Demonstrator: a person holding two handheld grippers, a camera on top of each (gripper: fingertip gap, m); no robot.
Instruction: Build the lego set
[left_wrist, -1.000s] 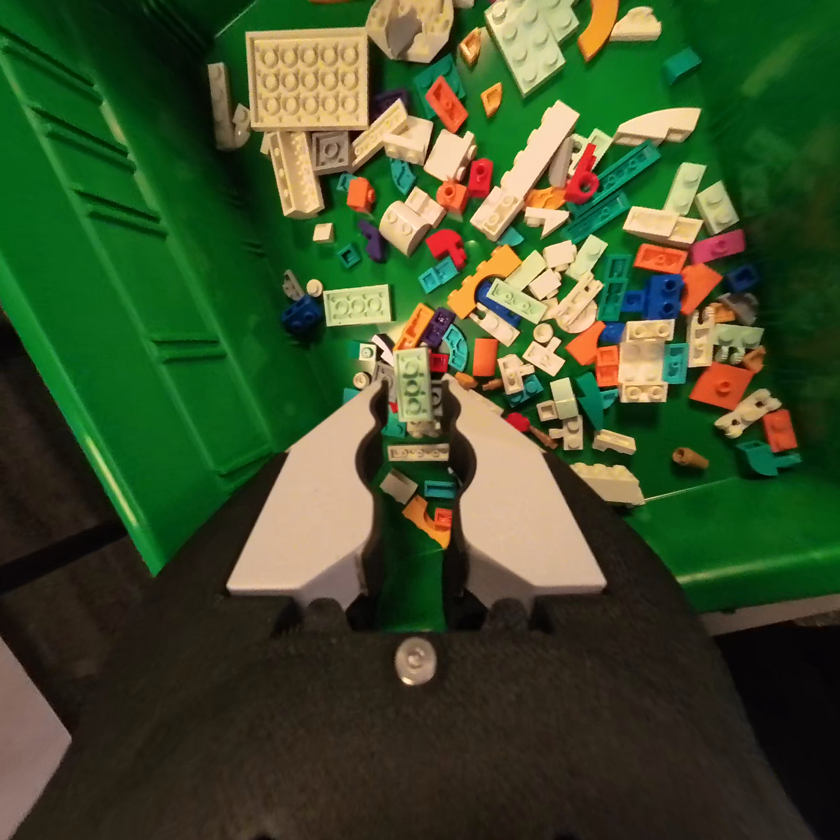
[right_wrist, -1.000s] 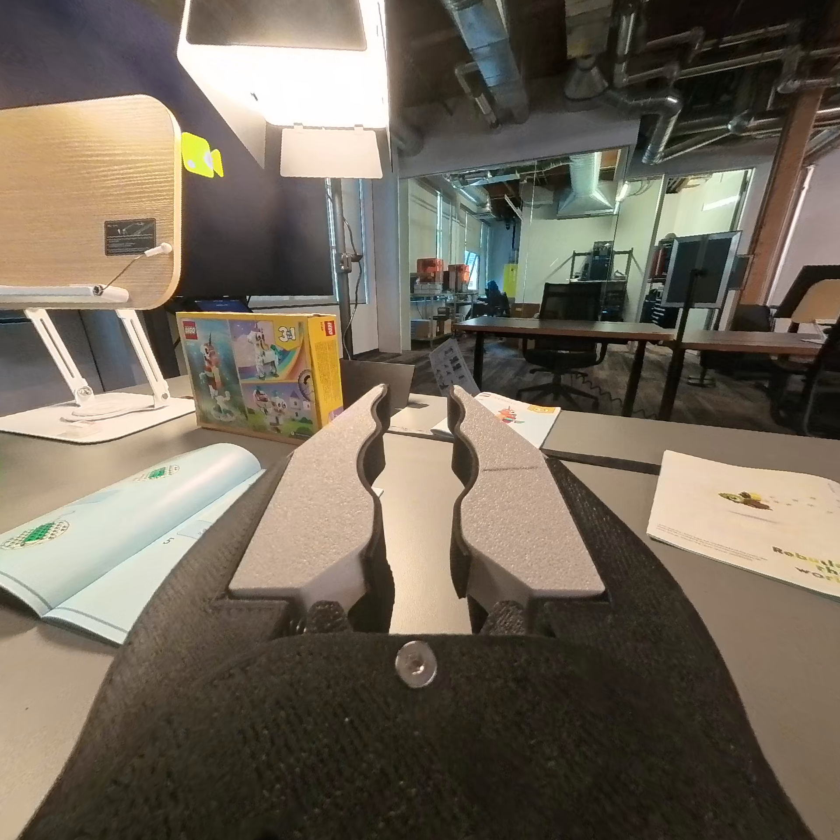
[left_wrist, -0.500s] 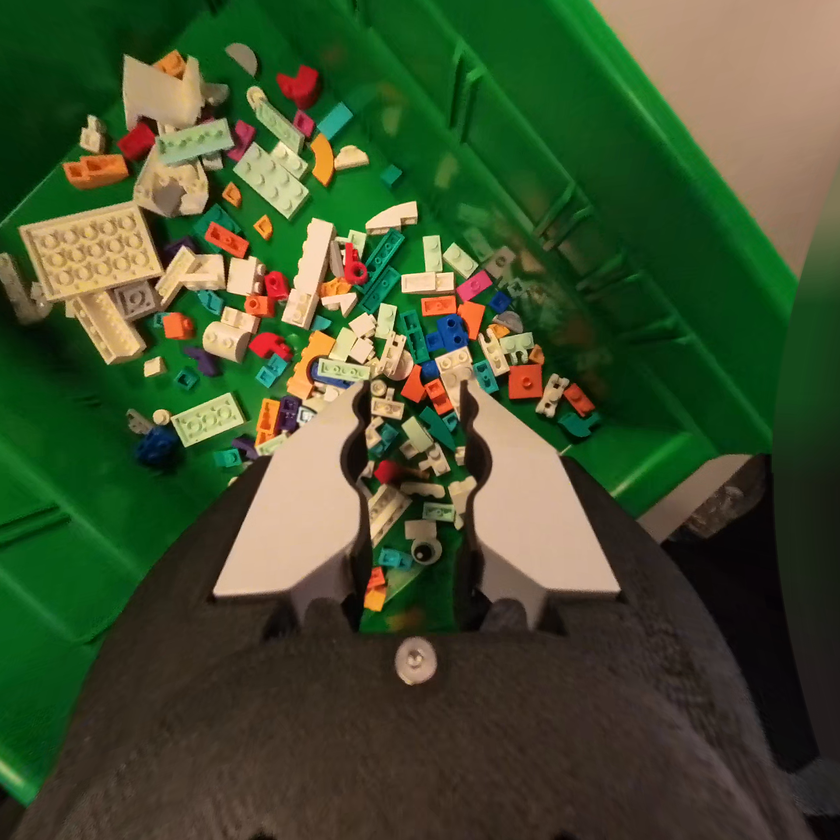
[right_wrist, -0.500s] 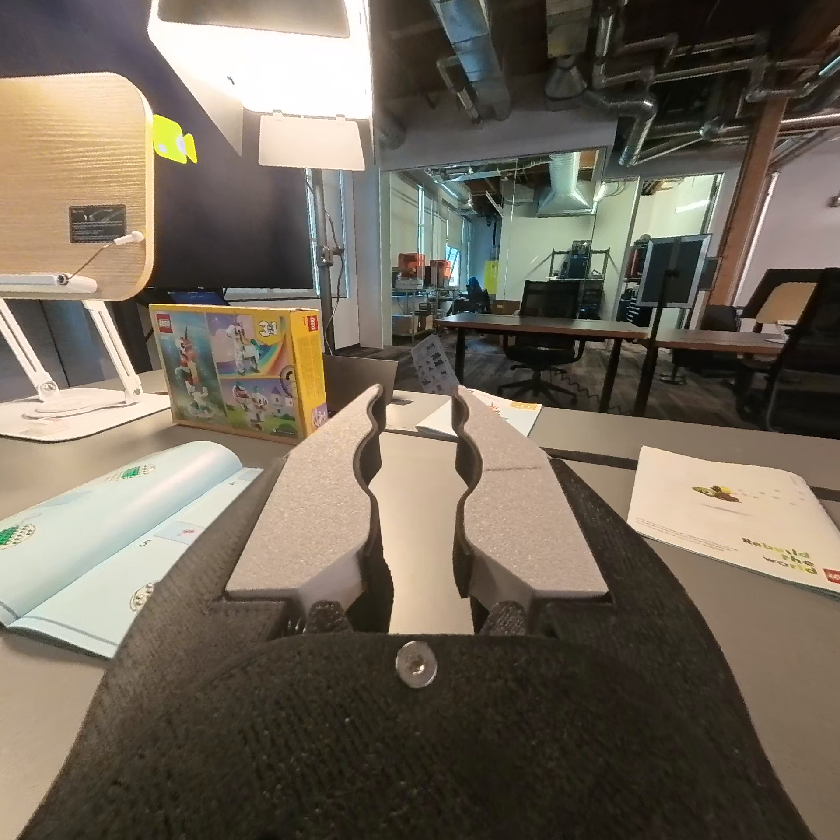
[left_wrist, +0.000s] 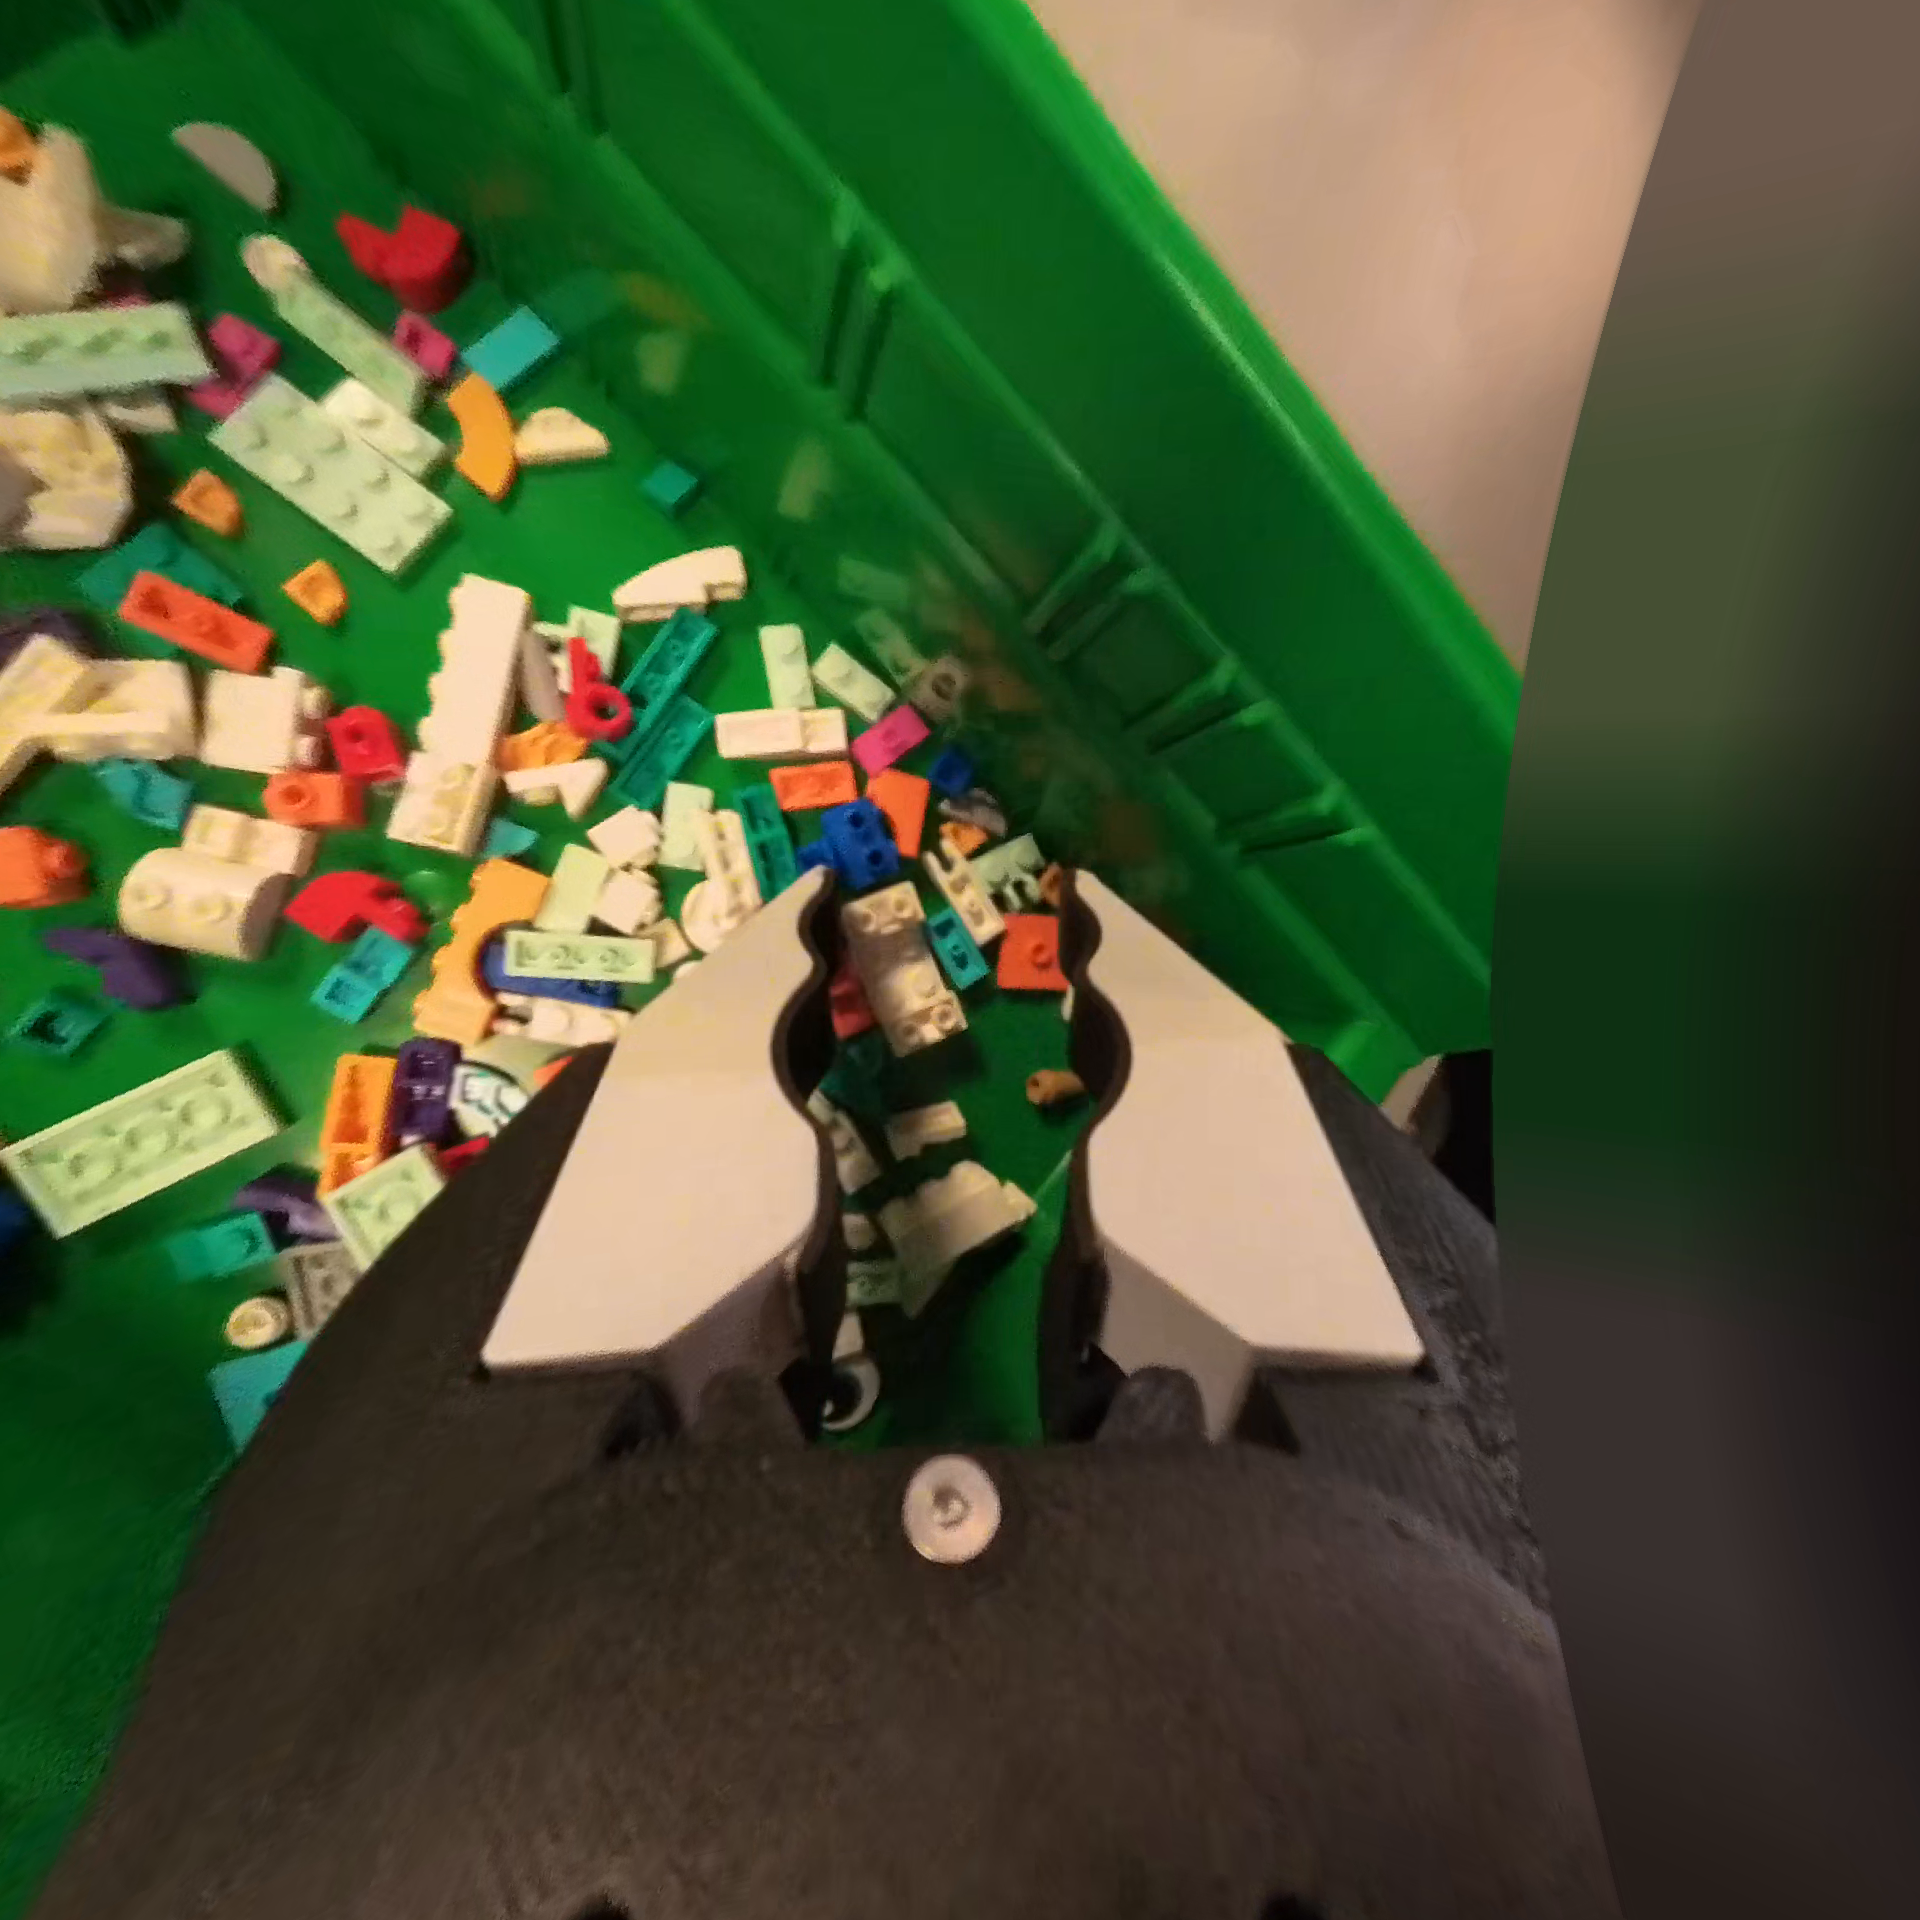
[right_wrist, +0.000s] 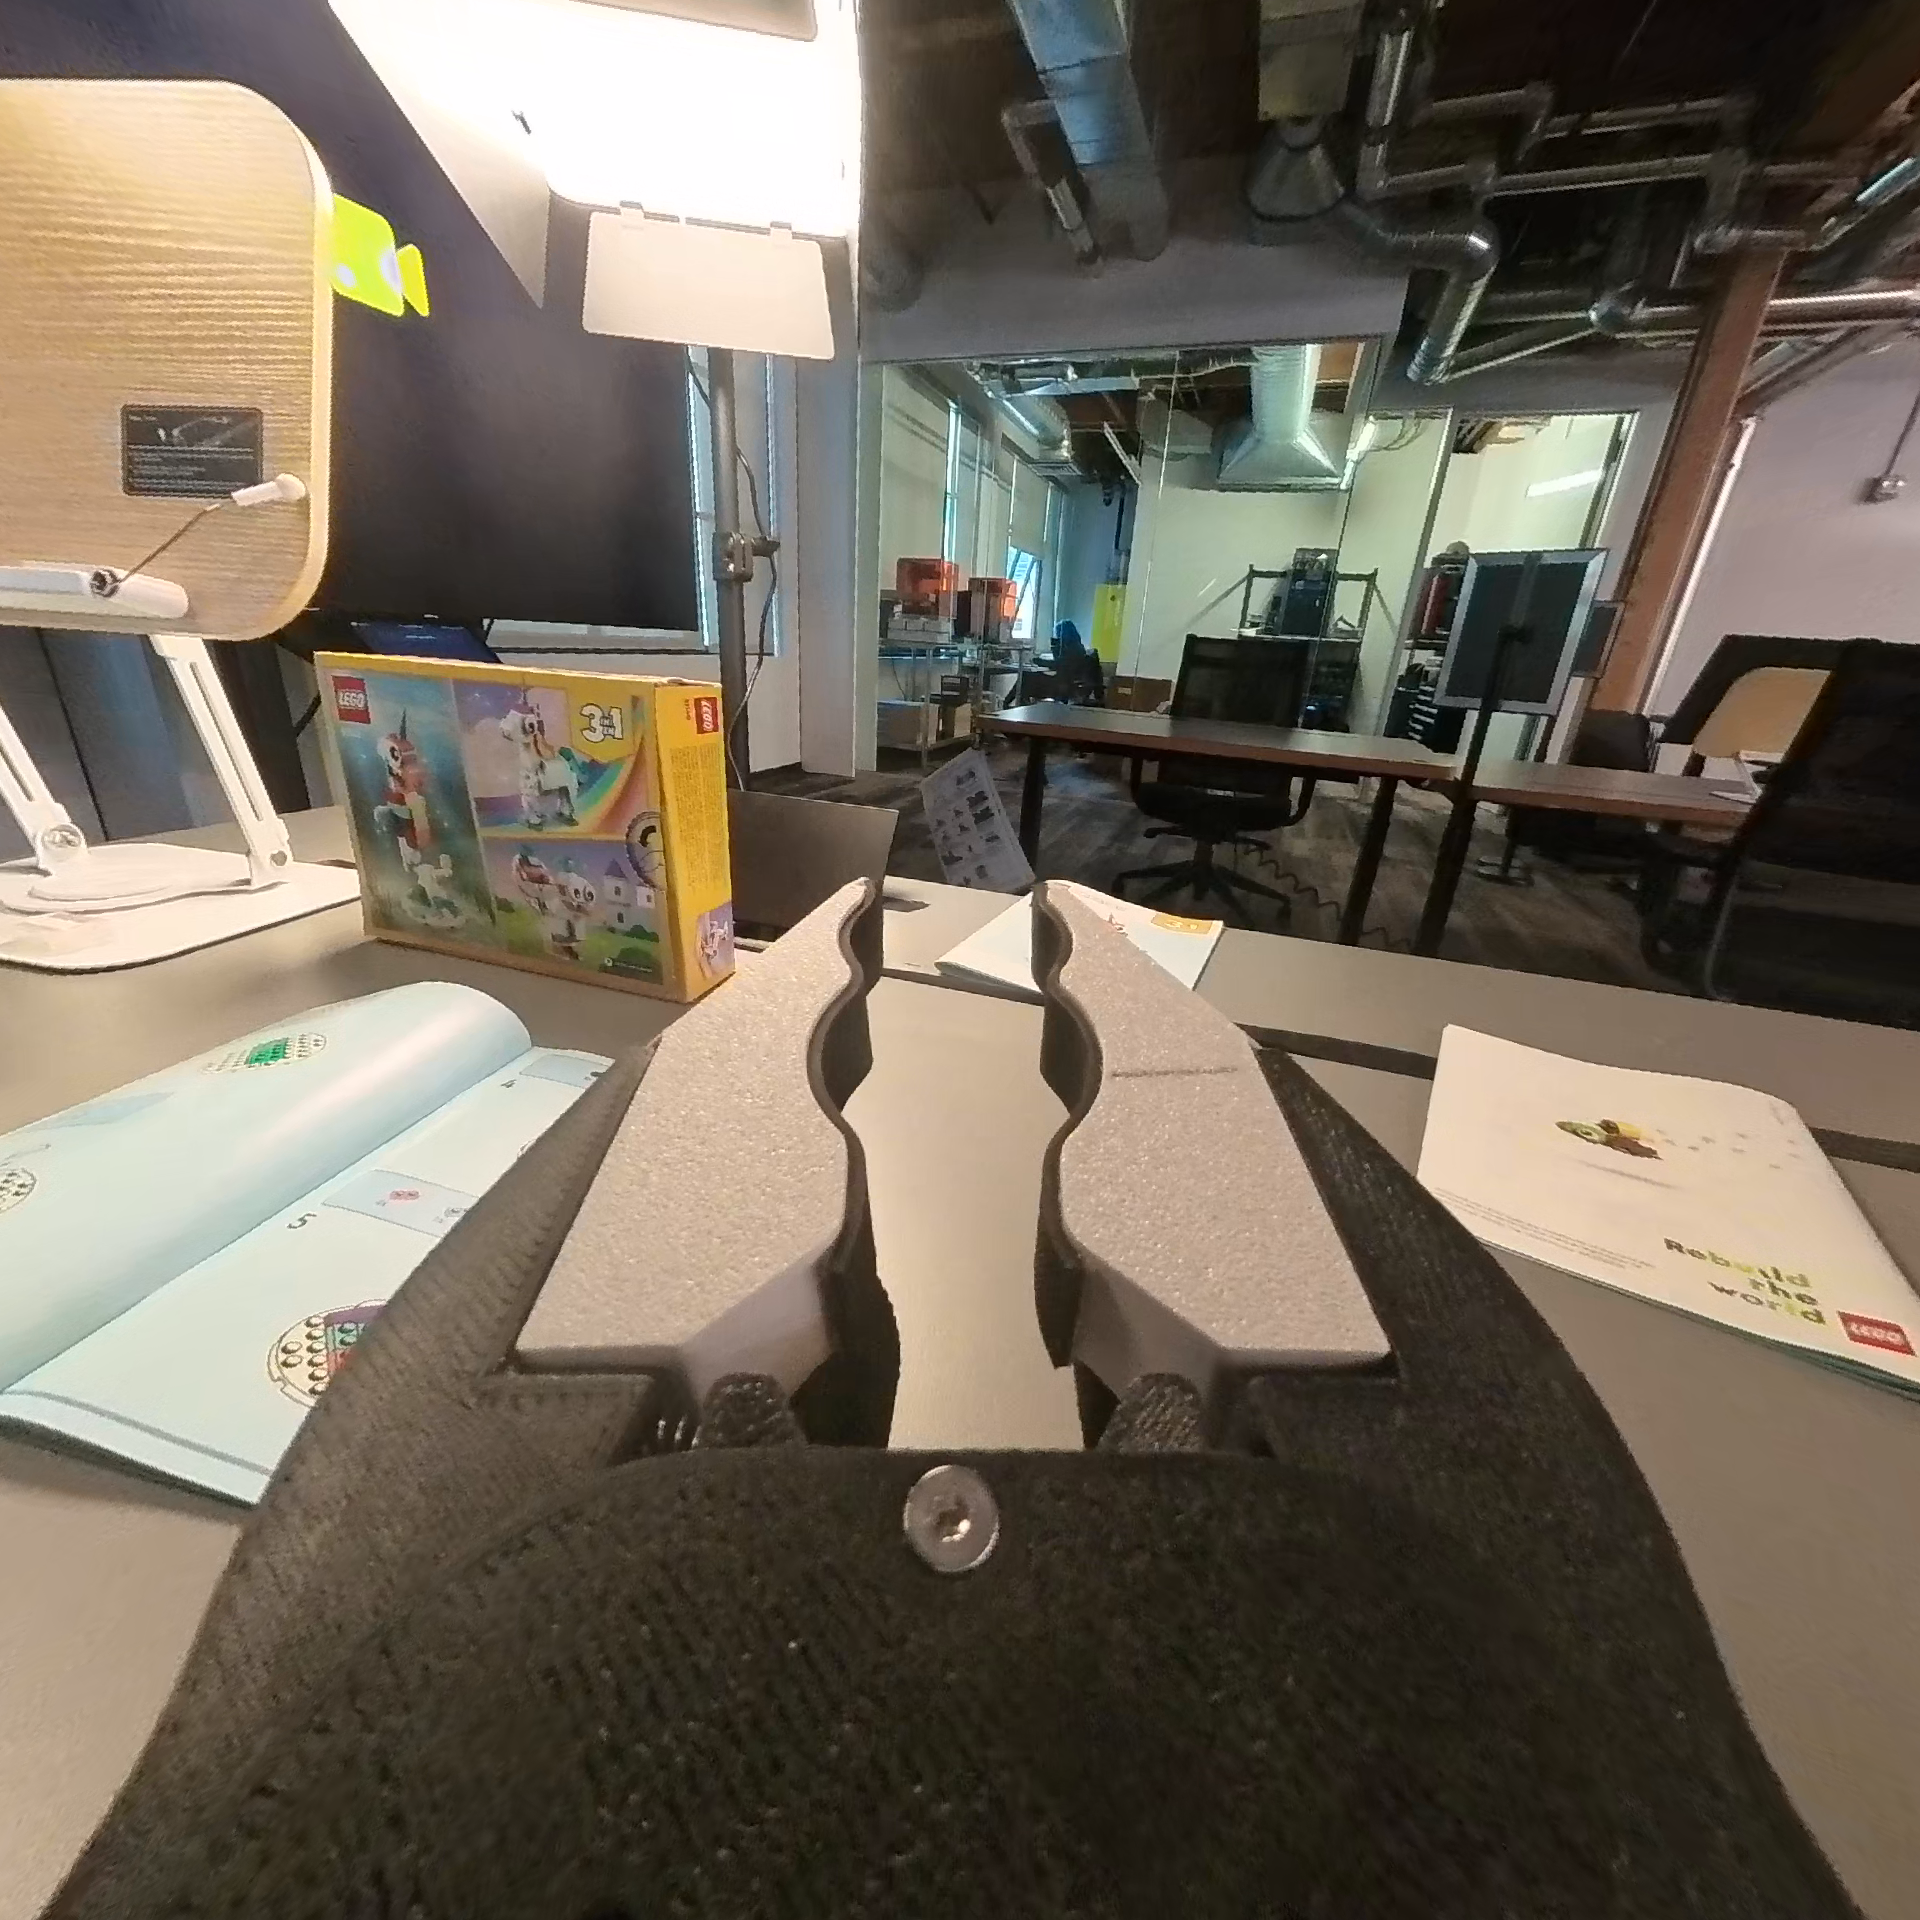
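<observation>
In the left wrist view a green plastic bin (left_wrist: 1091, 499) holds several loose lego pieces in white, pale green, orange, teal, red and blue. My left gripper (left_wrist: 951, 894) is open and empty, low over the pile near the bin's right wall. A white brick (left_wrist: 899, 966) lies between its fingers, with a blue brick (left_wrist: 857, 842) just past the tips and an orange plate (left_wrist: 1029, 951) by the right finger. My right gripper (right_wrist: 953, 899) is open and empty above a grey table (right_wrist: 1558, 1507).
On the table are a yellow lego box (right_wrist: 540, 831), an open pale blue instruction booklet (right_wrist: 260, 1143) at the left, a white booklet (right_wrist: 1662, 1195) at the right and a small booklet (right_wrist: 1174, 935) behind the fingers. A wooden board on a white stand (right_wrist: 156, 364) stands far left. The gap from one gripper's tips to the other's is roughly 50 centimetres.
My left gripper has swung right across the bin toward its right wall and its jaws have opened wider. A pale green plate between its tips a second ago is gone. The right gripper has barely moved.
</observation>
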